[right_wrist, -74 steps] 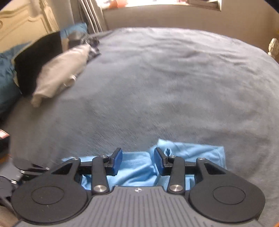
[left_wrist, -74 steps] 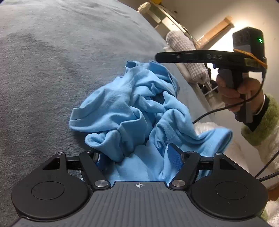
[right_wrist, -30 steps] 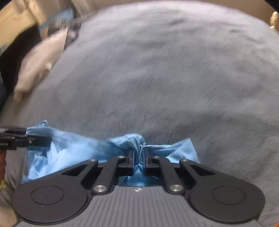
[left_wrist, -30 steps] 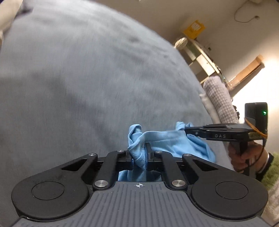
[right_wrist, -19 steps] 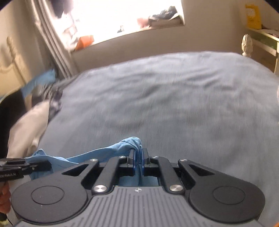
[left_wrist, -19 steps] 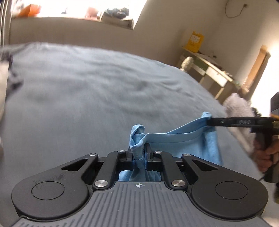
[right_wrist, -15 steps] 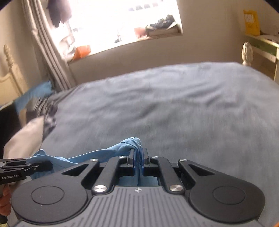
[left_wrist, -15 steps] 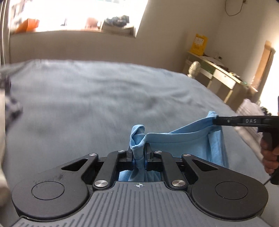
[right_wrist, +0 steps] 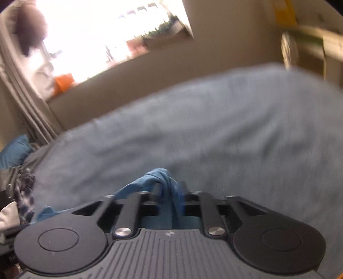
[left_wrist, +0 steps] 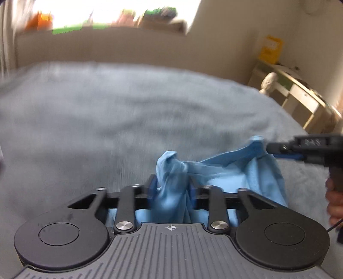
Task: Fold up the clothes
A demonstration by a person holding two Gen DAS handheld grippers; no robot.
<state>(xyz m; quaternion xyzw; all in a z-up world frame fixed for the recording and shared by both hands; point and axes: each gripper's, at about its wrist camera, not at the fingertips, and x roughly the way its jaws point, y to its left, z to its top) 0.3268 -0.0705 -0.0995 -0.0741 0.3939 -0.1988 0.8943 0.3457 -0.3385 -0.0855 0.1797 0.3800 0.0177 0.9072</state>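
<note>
light blue garment (left_wrist: 216,169) held up above grey bed (left_wrist: 107,120), bunched edge clamped in left gripper (left_wrist: 171,188), opposite edge clenched in right gripper (right_wrist: 170,193)

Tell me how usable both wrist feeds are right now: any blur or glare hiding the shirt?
Left wrist view: bed cover smeared by motion, window blown out, but the blue shirt in the left claw reads clearly. Right wrist view: heavier blur, window glare strong, shirt in the right claw darker, still recognisable.
</note>
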